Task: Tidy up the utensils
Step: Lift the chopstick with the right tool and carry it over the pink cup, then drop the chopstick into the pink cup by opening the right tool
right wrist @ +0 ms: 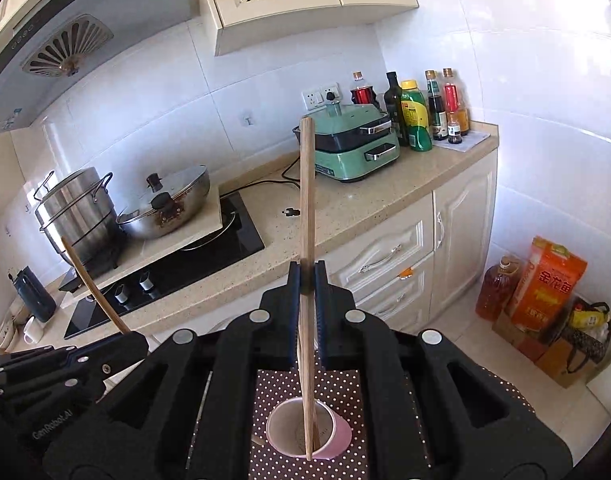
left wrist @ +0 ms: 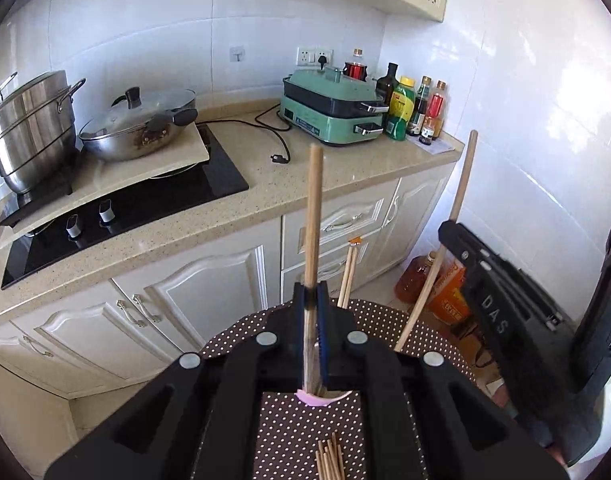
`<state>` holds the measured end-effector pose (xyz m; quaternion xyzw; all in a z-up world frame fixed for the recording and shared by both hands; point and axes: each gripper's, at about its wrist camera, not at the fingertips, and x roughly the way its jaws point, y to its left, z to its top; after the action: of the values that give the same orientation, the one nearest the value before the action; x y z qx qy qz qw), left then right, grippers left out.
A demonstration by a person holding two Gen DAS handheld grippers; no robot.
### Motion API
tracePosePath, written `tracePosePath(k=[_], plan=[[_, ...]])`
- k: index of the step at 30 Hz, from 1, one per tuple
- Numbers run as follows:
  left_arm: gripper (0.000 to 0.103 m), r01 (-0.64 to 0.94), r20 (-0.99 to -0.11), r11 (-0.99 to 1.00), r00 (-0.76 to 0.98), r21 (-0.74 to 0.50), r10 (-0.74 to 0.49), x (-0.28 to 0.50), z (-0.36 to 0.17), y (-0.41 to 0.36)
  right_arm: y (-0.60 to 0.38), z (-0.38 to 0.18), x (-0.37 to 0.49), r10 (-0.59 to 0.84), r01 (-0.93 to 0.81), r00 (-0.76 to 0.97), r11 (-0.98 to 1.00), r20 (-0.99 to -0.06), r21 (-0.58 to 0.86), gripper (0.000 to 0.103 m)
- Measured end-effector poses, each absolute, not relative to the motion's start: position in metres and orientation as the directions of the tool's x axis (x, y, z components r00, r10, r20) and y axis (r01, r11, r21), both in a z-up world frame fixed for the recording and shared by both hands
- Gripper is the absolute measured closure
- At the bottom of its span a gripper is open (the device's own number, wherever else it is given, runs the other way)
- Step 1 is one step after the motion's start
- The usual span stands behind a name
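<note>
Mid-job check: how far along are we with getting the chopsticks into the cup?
Done: I can't confirm any chopstick released in the pink cup. In hand: the right gripper is shut on a chopstick whose lower end sits inside the cup; the left gripper is shut on another chopstick, above a cup rim. Left: the loose chopsticks lying on the dotted tablecloth.

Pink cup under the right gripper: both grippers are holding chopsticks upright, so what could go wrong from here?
1. The pink cup looks light and already tilted; the right gripper pushing its chopstick sideways could tip it.
2. The left gripper holds its chopstick close by; the two grippers could collide over the cup.
3. Loose chopsticks on the polka-dot mat could get swept off.
</note>
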<state>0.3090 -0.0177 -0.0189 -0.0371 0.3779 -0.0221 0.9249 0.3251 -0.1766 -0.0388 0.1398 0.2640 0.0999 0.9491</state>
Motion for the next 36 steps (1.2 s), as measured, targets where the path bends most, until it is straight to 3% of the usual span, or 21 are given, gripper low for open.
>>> tracePosePath(k=[22,36], plan=[[0.097,-0.028,-0.849,0.995,0.525,-0.091,-0.063,0.358,-0.114,-0.019,-0.157,-0.134,0.346,0.269,-0.088,0.750,0.946,-0.605,0.312,0.095],[0.096,-0.015,-0.843,0.991,0.528,-0.135,-0.107,0.359,-0.138,-0.013,-0.153,-0.171,0.344,0.349,-0.129,0.608,0.930,-0.714,0.345,0.092]])
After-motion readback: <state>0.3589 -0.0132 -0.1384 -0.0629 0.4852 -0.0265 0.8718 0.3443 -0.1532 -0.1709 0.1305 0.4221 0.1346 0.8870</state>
